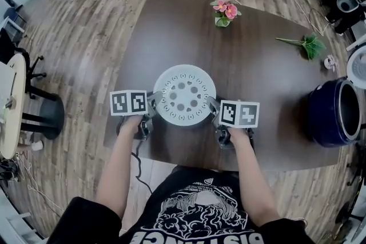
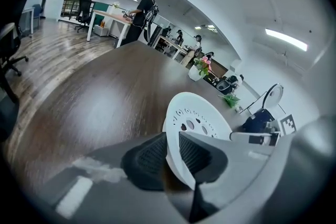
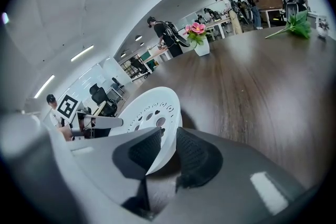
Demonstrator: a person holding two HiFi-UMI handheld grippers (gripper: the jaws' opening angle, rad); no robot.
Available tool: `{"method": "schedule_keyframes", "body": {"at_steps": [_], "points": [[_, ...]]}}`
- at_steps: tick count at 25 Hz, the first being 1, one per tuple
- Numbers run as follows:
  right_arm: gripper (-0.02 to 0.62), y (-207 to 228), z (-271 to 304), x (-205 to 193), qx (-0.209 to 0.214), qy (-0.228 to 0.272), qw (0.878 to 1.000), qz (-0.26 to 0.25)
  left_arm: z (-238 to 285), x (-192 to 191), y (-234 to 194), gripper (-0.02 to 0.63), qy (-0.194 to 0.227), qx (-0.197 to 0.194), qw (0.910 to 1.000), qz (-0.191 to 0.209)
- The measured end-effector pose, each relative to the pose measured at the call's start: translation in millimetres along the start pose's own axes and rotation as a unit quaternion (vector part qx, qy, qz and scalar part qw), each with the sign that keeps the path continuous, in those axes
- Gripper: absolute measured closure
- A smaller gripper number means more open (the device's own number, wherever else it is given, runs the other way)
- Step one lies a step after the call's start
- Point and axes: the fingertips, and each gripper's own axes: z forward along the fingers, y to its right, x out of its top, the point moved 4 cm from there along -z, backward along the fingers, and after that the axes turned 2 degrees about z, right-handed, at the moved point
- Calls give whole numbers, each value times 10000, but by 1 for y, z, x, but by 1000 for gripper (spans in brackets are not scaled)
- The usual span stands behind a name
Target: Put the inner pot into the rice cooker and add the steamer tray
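Observation:
The white round steamer tray point(image 1: 184, 94), pierced with holes, lies flat on the dark wooden table point(image 1: 257, 66) in front of me. My left gripper point(image 1: 154, 104) is at its left rim and my right gripper point(image 1: 213, 107) at its right rim. In the left gripper view the tray's point(image 2: 202, 118) rim stands between the two dark pads, which press on it point(image 2: 172, 155). The right gripper view shows the same: the tray's point(image 3: 152, 110) rim is clamped between the jaws point(image 3: 167, 152). The dark blue rice cooker point(image 1: 334, 113) stands at the table's right end, its white lid point(image 1: 357, 66) raised.
A pot of pink flowers point(image 1: 225, 11) stands at the table's far edge, and a green sprig point(image 1: 309, 44) lies at the far right. The table's near edge runs just behind my hands. Office chairs and a round side table point(image 1: 11, 106) stand to the left.

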Motion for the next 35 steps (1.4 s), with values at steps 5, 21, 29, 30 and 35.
{"method": "schedule_keyframes", "body": {"at_steps": [5, 21, 29, 30, 35], "points": [[514, -45, 36, -46, -55, 243, 9997, 80, -29, -24, -61, 529, 127, -77, 9997, 187], [545, -10, -53, -7, -426, 1539, 9868, 256, -11, 18, 36, 538, 479, -695, 9908, 1058], [548, -9, -105, 10, -729, 2115, 9745, 202, -16, 38, 86, 538, 630, -1087, 9811, 1471], [548, -3, -115, 13, -756, 2176, 9729, 205, -12, 40, 98, 539, 639, -1125, 9798, 1524], [549, 25, -159, 29, -839, 2501, 9644, 167, 6, 50, 154, 538, 695, -1320, 9735, 1736]]}}
